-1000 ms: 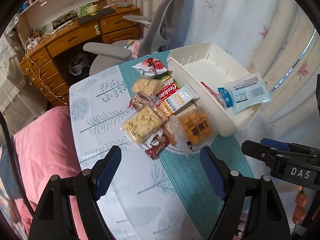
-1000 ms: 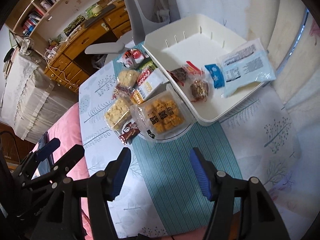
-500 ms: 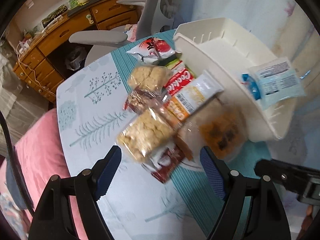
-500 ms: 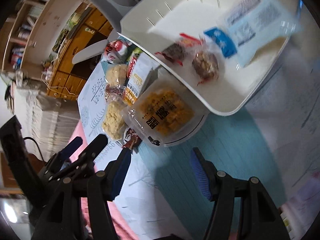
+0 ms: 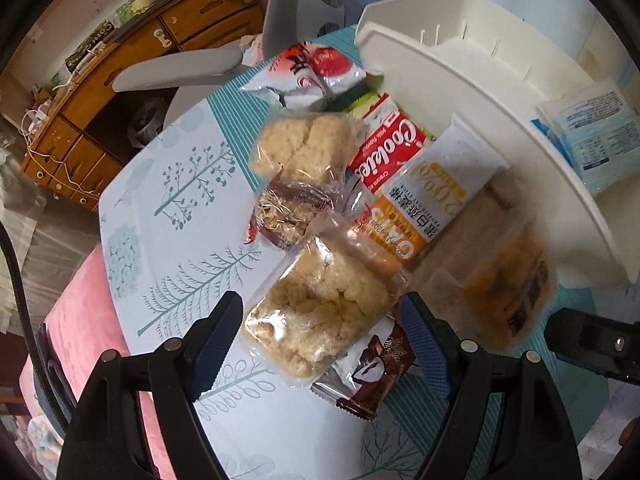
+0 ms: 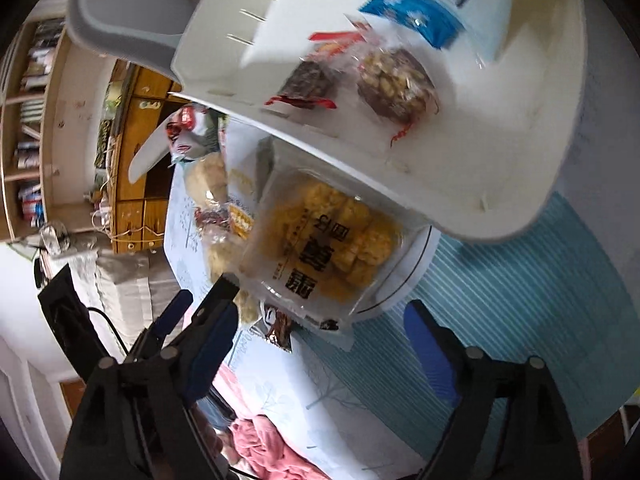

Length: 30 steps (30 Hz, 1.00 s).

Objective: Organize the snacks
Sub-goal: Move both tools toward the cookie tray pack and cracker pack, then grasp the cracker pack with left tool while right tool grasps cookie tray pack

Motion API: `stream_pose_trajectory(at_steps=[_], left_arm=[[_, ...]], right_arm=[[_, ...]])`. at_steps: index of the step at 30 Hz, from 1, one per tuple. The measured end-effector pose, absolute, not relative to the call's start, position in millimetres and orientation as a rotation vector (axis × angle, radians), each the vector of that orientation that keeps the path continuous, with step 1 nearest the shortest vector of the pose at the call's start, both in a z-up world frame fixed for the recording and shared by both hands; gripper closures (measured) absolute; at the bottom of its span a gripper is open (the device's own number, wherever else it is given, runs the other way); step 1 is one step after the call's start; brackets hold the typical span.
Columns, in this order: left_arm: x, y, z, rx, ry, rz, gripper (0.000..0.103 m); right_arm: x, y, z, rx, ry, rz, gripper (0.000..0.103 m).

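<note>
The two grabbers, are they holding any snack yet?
No. The left gripper is open around the pale puffed snack bag, not pinching it. The right gripper is open too.

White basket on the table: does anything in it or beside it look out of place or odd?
One thing: the light blue packet lies over the rim of the white basket and sticks out past it, not fully inside. The other snacks are a loose heap beside the basket, overlapping each other. Nothing looks spilled or torn.

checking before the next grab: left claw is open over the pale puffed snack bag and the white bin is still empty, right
Not quite. The left claw is open over the pale puffed snack bag, but the white bin is not empty: the right wrist view shows wrapped snacks and a blue packet inside.
</note>
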State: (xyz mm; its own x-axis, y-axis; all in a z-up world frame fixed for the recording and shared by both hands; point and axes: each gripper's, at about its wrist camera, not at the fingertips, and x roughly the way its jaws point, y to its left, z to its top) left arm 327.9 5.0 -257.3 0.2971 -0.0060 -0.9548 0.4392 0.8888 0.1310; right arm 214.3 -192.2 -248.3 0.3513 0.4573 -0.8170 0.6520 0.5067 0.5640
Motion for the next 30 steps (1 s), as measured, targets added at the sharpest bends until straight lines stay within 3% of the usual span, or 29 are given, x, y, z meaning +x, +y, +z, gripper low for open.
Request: stream_pose_trajectory(at_steps=[15, 23, 30], left_arm=[[344, 7, -279, 0.359, 1.292, -0.337, 0.023], [346, 8, -284, 0.35, 1.291, -0.361, 0.023], [344, 9, -282, 0.356, 1.301, -0.371, 0.031]], right_arm=[[223, -188, -284, 1.236, 1.25, -0.304, 0.014], [244, -185, -281, 1.119, 1.215, -0.346, 0.004], [257, -178, -278, 1.003, 1.25, -0.384, 0.004]])
